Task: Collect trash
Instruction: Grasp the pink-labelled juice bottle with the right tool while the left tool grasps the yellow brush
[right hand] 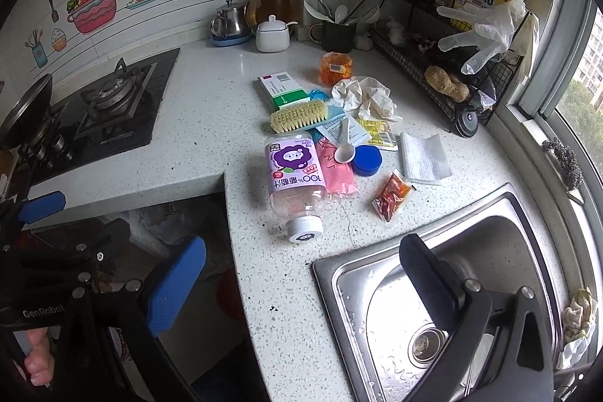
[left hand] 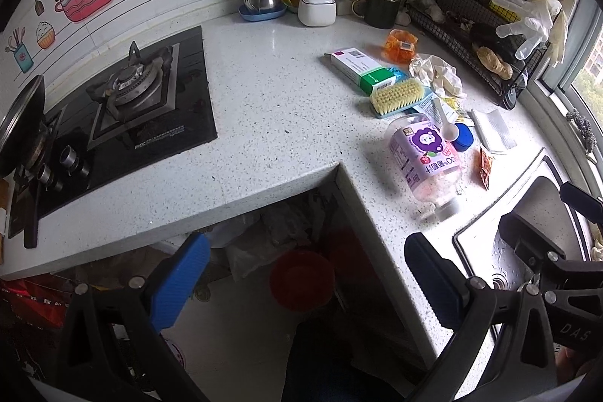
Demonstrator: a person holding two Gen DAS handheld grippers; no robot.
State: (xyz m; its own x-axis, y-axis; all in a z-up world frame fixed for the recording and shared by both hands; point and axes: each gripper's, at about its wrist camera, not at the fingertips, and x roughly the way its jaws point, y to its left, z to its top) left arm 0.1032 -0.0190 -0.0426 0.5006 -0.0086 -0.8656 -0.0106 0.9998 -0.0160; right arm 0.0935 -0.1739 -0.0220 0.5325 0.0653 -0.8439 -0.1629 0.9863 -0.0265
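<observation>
A clear plastic juice bottle with a purple label is laid on its side on the speckled surface, its white cap turned toward the sink. Just beside it a pink wrapper is seen, with a white plastic spoon resting across it. A red sauce sachet lies near the sink edge. Crumpled white paper, a green and white carton and an orange wrapper are gathered further back.

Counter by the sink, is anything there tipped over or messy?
Yes. The juice bottle lies on its side, cap toward the sink. Behind it sits a jumble: crumpled paper, a sauce packet and a scrub brush.
</observation>
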